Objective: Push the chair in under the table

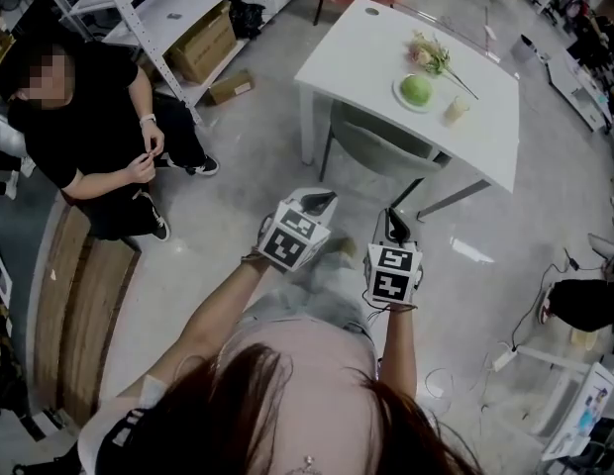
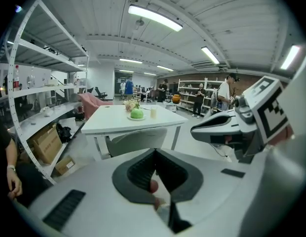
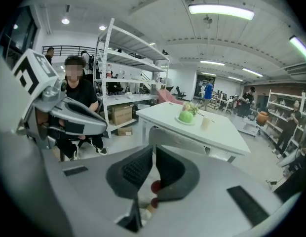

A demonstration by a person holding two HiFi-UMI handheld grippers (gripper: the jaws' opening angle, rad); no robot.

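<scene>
A grey-green chair (image 1: 374, 146) stands with its seat under the white table (image 1: 366, 43) and its back close to the table's near edge. It also shows in the left gripper view as the chair (image 2: 138, 139) and in the right gripper view as the chair (image 3: 178, 140), straight ahead of both jaws and well apart from them. My left gripper (image 1: 320, 203) and right gripper (image 1: 394, 229) hang side by side over the floor, short of the chair. The left gripper (image 2: 155, 153) is shut with nothing held. The right gripper (image 3: 154, 150) is shut as well, with nothing between its jaws.
On the table are a plate with a green ball (image 1: 416, 90), flowers (image 1: 429, 55) and a small cup (image 1: 456, 110). A person in black (image 1: 94, 127) sits at the left by a wooden bench (image 1: 74, 305). Shelving (image 1: 153, 23) with boxes stands behind; cables (image 1: 505, 359) lie at right.
</scene>
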